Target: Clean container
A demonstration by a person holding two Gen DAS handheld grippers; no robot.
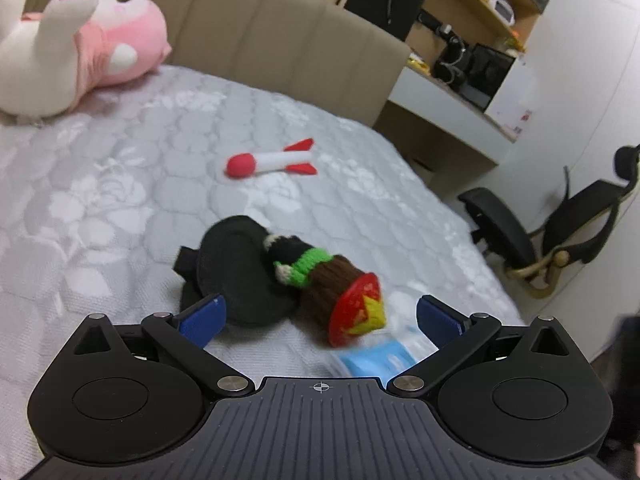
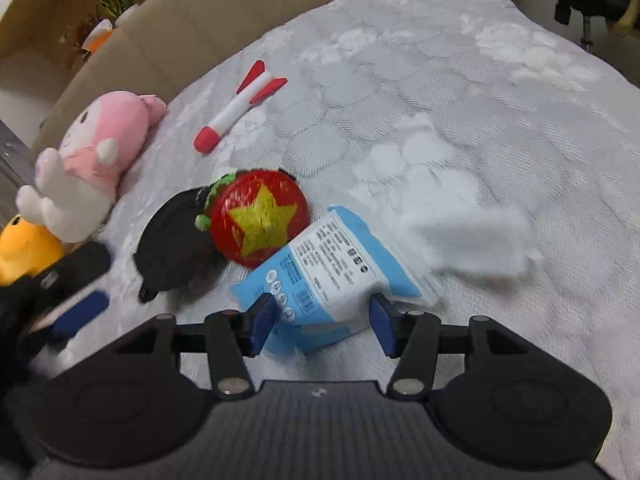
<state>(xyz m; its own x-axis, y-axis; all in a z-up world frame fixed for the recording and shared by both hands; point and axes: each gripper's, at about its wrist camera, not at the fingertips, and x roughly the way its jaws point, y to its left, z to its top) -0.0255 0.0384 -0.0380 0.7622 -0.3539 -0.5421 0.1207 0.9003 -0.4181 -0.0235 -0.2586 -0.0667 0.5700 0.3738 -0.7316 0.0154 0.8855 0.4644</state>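
A knitted toy with a brown body, green scarf and red base with a yellow star (image 1: pixel 356 312) (image 2: pixel 258 220) lies on its side on the bed, on a black flat container or lid (image 1: pixel 236 268) (image 2: pixel 172 252). A blue and white wipe packet (image 2: pixel 332 276) (image 1: pixel 384 356) lies beside it, with a white wipe (image 2: pixel 468 236) to its right. My left gripper (image 1: pixel 320 316) is open, just short of the toy and the black piece. My right gripper (image 2: pixel 322 320) is open, its fingers either side of the packet's near end.
A red and white foam rocket (image 1: pixel 272 160) (image 2: pixel 240 108) lies farther up the bed. A pink plush (image 1: pixel 80 44) (image 2: pixel 96 152) rests by the beige headboard (image 1: pixel 280 48), a yellow plush (image 2: pixel 24 248) near it. A black chair (image 1: pixel 552 232) and a desk stand beyond the bed edge.
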